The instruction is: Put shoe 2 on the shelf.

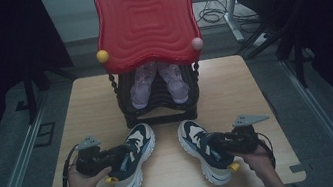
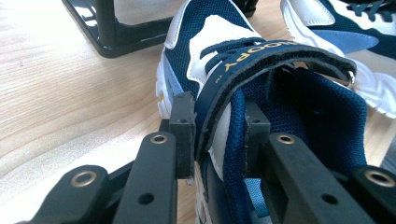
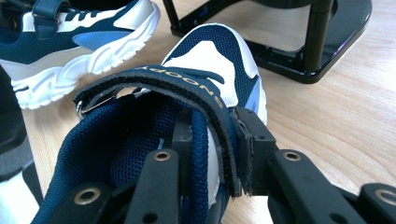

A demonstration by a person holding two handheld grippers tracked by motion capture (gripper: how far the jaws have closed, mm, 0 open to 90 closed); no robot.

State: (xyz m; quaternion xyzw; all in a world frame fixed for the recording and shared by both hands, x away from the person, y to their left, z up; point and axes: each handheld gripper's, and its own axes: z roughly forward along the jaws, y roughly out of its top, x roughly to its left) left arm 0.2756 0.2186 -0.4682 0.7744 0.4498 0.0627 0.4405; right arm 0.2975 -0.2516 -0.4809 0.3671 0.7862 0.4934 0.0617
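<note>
Now, left shoe (image 2: 219,60) collar between fingers (image 2: 183,130)

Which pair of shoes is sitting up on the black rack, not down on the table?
The pink-purple patterned pair sits on the black rack, under the red tray. The navy-and-white sneakers stand on the wooden table, each clamped at its side wall by a gripper.

Two navy-and-white sneakers (image 1: 134,158) upright, side by side.

Both forearms enter from the bottom edge. Left hand (image 1: 81,180) holds the left gripper (image 1: 123,159) level, pointing right; right hand (image 1: 258,159) holds the right gripper (image 1: 212,148) level, pointing left. Both jaw pairs are clamped partway, pads pressing on material between them.
</note>
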